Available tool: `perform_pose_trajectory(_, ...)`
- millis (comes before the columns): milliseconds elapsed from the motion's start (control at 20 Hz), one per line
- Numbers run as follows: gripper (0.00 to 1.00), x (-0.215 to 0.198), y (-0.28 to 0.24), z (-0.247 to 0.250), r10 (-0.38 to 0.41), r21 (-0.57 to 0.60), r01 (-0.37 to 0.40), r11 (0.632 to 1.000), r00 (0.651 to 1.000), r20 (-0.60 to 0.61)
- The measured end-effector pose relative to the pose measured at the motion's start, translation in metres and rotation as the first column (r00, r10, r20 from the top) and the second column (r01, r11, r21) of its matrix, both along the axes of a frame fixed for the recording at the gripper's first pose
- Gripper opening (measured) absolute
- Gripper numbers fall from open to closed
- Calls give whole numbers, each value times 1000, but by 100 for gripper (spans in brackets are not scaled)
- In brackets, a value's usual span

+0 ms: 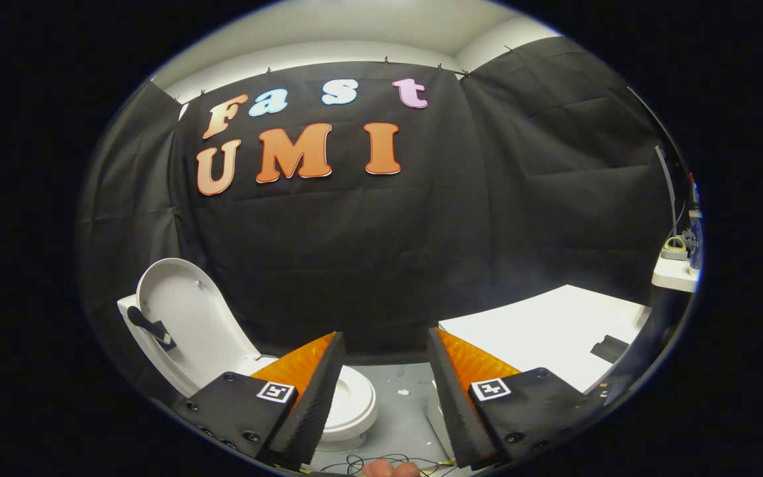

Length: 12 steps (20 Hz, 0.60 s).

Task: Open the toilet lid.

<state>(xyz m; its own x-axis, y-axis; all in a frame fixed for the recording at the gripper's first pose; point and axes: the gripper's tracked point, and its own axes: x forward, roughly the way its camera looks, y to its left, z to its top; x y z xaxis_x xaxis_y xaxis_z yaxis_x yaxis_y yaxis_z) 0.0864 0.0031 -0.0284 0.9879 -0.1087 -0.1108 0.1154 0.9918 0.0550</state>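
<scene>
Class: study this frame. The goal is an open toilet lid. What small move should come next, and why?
Probably just draw the tool back and stop. The toilet lid already stands raised, leaning back behind the toilet bowl. The tool's fingers are open with nothing between them, apart from the lid, so no further push seems needed.

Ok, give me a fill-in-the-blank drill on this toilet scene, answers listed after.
1. The toilet lid stands ____.
2. The claw has its fingers ____, with nothing between them.
3. The toilet seat lies just beyond the ____ finger.
4. The white table stands beyond the ____ finger.

Missing words: raised; open; left; right
</scene>
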Motion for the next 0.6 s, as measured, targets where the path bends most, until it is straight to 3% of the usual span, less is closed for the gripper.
perform_pose_trajectory(450, 82, -9, -35, -25, -101, -22, 101, 995, 995, -25)
perform_pose_trajectory(600, 82, -12, -29, -22, -93, -19, 92, 996, 995, -19)
